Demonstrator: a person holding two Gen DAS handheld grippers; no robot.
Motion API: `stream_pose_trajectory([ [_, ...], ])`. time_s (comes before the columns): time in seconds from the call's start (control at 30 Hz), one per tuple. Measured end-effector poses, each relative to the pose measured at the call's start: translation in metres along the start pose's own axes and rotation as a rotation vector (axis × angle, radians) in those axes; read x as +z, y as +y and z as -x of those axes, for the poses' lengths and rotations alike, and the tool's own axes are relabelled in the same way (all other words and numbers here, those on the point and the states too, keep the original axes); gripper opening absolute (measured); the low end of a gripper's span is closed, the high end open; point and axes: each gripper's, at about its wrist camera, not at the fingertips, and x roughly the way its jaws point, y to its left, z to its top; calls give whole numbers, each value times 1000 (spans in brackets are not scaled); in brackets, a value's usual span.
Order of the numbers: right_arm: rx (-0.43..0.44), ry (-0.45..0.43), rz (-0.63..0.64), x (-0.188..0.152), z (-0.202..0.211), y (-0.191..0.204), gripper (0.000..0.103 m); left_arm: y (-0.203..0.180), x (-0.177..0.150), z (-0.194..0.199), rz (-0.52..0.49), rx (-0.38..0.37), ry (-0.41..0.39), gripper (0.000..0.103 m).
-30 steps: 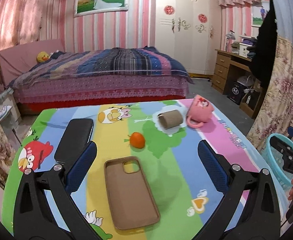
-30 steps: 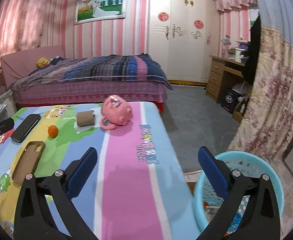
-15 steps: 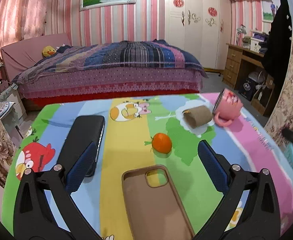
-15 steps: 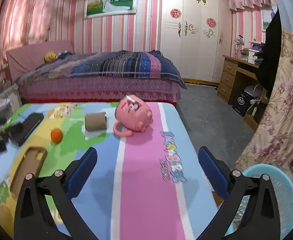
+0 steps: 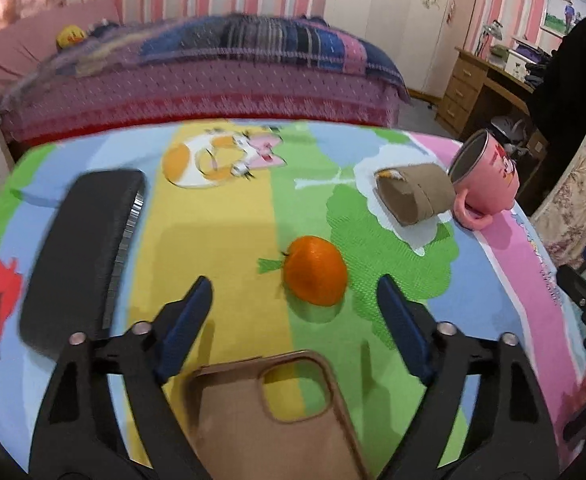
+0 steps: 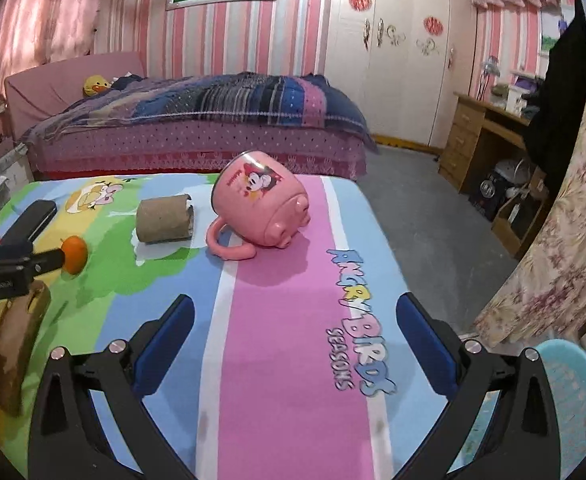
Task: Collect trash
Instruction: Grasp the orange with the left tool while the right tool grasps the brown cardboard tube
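An orange tangerine (image 5: 315, 276) lies on the colourful cartoon tablecloth (image 5: 221, 232); it also shows in the right wrist view (image 6: 75, 254). My left gripper (image 5: 295, 300) is open and empty, low over the cloth, with the tangerine just ahead between its fingers. A brown cardboard roll (image 5: 415, 196) lies on a white tissue beyond it, also in the right wrist view (image 6: 164, 220). My right gripper (image 6: 293, 336) is open and empty above the pink stripe. A light blue trash basket (image 6: 573, 396) stands on the floor at the right.
A brown phone case (image 5: 269, 416) lies under the left gripper. A black case (image 5: 85, 248) lies at the left. A pink mug (image 5: 487, 178) lies tipped on its side by the roll, also in the right wrist view (image 6: 259, 208). A bed (image 6: 197, 128) stands behind the table.
My left gripper has moved forward and down towards the tangerine, which now lies between its fingers. My right gripper has swung left over the table, away from the basket.
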Motion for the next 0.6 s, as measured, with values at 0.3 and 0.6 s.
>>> stream_pose_trajectory([
  [0.3,63,26,13,13,-27,27,95,-9,10,-20,-23,-46,56,34],
  [0.6,133,34,98,22,-45,72,84,14,6,25,-64,44,-91,28],
])
